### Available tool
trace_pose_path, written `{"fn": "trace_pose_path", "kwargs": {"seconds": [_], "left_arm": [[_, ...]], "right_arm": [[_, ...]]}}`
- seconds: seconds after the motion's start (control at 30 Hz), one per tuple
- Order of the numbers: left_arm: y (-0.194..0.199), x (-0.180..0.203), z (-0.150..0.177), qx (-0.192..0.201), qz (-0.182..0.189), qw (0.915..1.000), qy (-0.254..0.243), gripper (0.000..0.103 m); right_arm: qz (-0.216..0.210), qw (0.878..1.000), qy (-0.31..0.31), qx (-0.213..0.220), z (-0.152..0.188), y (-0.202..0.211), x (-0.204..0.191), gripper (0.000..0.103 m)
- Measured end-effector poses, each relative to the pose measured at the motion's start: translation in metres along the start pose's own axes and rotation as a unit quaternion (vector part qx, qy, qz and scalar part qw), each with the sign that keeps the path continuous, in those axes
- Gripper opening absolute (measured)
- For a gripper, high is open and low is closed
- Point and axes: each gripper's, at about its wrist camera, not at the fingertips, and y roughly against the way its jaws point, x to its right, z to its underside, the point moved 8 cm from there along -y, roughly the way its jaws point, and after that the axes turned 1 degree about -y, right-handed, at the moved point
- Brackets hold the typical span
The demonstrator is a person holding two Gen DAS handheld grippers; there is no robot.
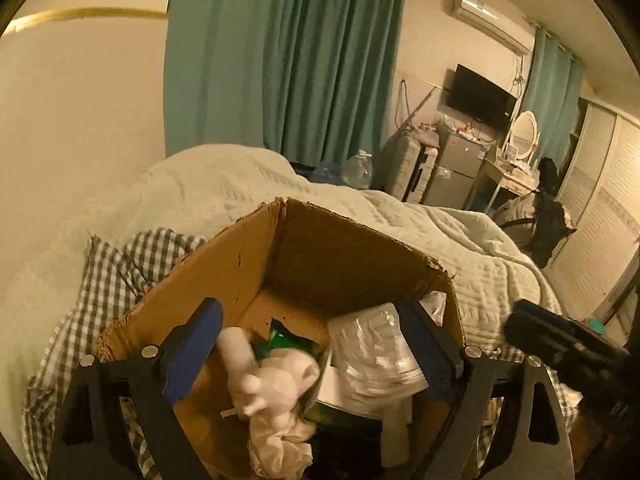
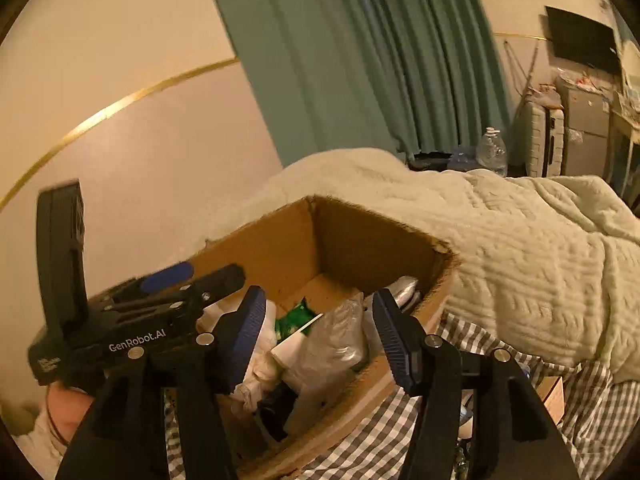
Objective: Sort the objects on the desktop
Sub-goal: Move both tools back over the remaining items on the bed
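An open cardboard box stands on the bed, holding a green packet, a clear plastic package and crumpled white stuff. My left gripper hangs wide open over the box. A blurred white object lies between its fingers, near the left pad and pressed by neither. My right gripper is open above the same box, over the clear plastic package and the green packet, with nothing gripped. The left gripper shows at the left of the right wrist view.
The box rests on a grey checked cloth beside a pale quilt. A wall and teal curtain stand behind. A water bottle, a suitcase and a dresser lie beyond the bed. A hand holds the left gripper.
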Motion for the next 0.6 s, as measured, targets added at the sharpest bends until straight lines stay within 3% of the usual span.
{"fn": "trace_pose_path", "kwargs": {"seconds": [0.07, 0.33, 0.5, 0.6], "left_arm": [[0.007, 0.011, -0.001, 0.001, -0.005, 0.9999, -0.013, 0.093], [0.052, 0.100, 0.011, 0.022, 0.064, 0.9941, -0.085, 0.097], [0.063, 0.177, 0.043, -0.011, 0.128, 0.9849, -0.116, 0.098], [0.053, 0.215, 0.071, -0.034, 0.135, 0.9777, -0.158, 0.098]], "right_arm": [[0.011, 1.000, -0.016, 0.003, 0.000, 0.009, 0.018, 0.056], [0.126, 0.991, -0.045, 0.006, 0.023, 0.090, 0.098, 0.060], [0.195, 0.978, -0.077, 0.012, 0.046, 0.149, 0.147, 0.060], [0.210, 0.973, -0.092, 0.012, 0.057, 0.169, 0.163, 0.062]]}}
